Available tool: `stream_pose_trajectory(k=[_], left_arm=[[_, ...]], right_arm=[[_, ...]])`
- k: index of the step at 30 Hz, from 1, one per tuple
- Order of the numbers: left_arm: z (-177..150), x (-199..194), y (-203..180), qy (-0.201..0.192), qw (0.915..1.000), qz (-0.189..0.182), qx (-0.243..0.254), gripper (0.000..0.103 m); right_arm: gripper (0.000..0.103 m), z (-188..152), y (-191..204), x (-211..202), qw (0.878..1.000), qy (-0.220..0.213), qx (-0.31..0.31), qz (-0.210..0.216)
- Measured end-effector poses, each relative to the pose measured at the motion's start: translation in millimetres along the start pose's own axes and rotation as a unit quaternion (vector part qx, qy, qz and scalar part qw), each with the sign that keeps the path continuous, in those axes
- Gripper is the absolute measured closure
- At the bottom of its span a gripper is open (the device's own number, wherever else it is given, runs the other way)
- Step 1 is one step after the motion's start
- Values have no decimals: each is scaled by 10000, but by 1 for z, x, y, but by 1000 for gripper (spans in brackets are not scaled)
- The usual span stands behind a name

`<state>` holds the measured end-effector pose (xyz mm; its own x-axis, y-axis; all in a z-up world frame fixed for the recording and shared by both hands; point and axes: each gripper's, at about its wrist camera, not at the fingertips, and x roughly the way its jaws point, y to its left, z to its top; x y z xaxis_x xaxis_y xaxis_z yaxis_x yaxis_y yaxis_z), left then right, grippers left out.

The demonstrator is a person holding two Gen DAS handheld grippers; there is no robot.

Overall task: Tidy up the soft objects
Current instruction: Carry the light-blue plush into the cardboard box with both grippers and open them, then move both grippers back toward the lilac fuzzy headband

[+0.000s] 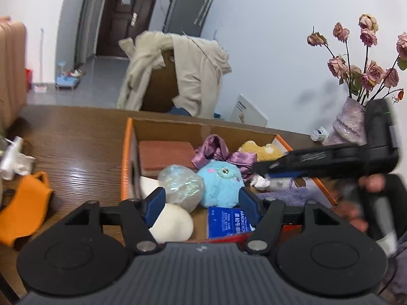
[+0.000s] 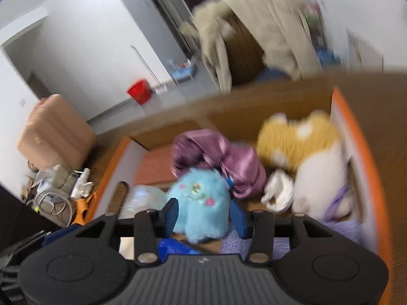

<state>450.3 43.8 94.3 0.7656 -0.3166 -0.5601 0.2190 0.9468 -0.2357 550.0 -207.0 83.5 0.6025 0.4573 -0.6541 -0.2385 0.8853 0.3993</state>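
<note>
An orange-rimmed cardboard box on the wooden table holds soft things: a fluffy blue plush, a purple satin cloth, a yellow plush, a shiny wrapped ball, a white ball and a lilac towel. My left gripper hangs open over the box's near end, gripping nothing. My right gripper reaches in from the right, its tips beside the blue plush. In the right wrist view the right gripper is open, with the blue plush lying just beyond its fingertips.
An orange cloth and a white bundle lie on the table left of the box. A vase of dried roses stands at the back right. A blue packet and a red-brown pad lie in the box.
</note>
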Motion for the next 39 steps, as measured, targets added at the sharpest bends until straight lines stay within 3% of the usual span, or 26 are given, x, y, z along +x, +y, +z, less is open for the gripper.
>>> stream_pose_trajectory(k=[5, 10, 14, 20, 23, 26, 30, 33, 39], left_arm=[[1, -52, -13, -376, 9986, 260, 272, 29], [-8, -111, -24, -836, 9947, 367, 469, 18], [-11, -138, -31, -1017, 9925, 416, 531, 17], [-29, -149, -46, -1111, 9903, 555, 618, 17], [-75, -154, -51, -1106, 9873, 937, 644, 17], [-133, -171, -54, -1135, 9871, 1011, 504, 14], [-179, -182, -40, -742, 9921, 1003, -106, 13], [-183, -182, -32, -634, 9902, 1243, -108, 13], [-152, -162, -14, -789, 9912, 1046, -199, 13]], right_arm=[[47, 3, 10, -84, 9963, -672, -502, -194], [43, -27, 4, -169, 9891, -1174, -829, -320], [39, -48, -1, -208, 9853, -1386, -908, -418], [38, -75, 4, -221, 9854, -1520, -752, -176], [35, -120, 1, -226, 9856, -1591, -441, 363], [32, -179, 4, -226, 9856, -1606, -385, 372], [32, -235, 3, -210, 9953, -909, -198, 285], [32, -248, 2, -198, 9981, -536, -140, 287], [32, -227, 21, -173, 9971, -669, -286, 200]])
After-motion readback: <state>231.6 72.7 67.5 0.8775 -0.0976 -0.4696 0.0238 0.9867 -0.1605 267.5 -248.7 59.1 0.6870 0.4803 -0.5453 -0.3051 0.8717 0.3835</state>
